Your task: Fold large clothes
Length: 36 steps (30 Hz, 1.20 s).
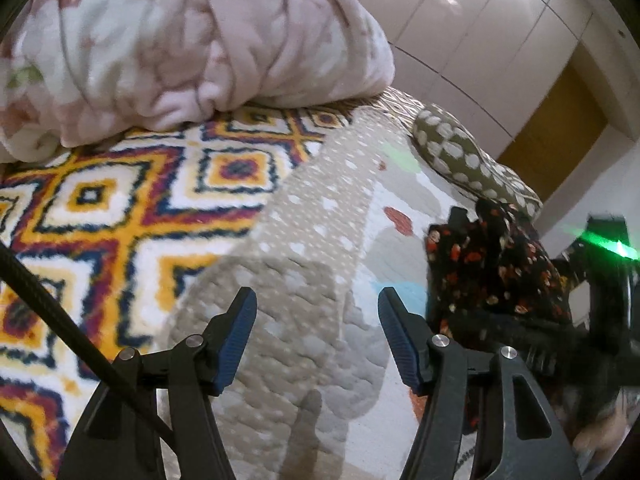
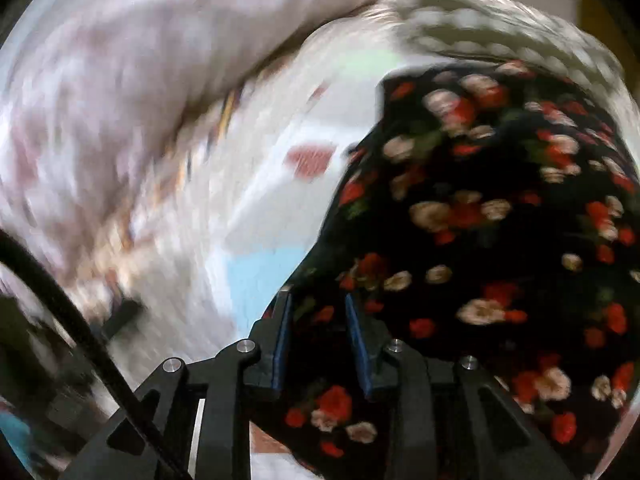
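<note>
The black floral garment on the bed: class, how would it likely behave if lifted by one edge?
The black floral garment would probably droop, since it lies in soft folds. It looks thin, so likely light. A narrow pinch from the right gripper may let most of it hang and swing.

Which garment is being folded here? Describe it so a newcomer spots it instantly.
On the quilted bedspread, look right of the bright geometric blanket, below the dotted pillow. The garment lies bunched there, the only black fabric, covered in small red and cream flowers.

Soft indoor light; right wrist view heavily motion-blurred; fisheye bends edges; green flare.
</note>
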Motion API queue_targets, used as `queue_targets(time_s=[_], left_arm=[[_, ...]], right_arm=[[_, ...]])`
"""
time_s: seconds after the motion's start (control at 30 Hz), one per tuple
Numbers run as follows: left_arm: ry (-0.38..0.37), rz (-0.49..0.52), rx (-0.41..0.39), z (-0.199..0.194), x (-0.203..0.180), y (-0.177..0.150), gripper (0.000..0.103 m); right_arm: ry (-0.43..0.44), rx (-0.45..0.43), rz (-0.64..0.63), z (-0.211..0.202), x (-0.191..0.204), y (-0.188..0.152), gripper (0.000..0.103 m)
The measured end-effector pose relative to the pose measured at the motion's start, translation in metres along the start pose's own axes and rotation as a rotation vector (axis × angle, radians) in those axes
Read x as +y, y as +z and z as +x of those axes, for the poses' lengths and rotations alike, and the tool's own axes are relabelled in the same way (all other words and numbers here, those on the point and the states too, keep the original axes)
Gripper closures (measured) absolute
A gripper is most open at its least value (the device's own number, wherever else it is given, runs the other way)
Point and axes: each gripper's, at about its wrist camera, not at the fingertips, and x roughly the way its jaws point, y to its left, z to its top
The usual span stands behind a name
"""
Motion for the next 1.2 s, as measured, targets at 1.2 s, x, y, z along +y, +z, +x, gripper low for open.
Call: queue_targets(time_s=[1.2], left_arm=[[0.117,0.031,-0.115,-0.011,0.000,0.002,0.022]], right_arm=[[-0.225,-0.212,0.056,-0.046,-0.023,0.019,0.055]])
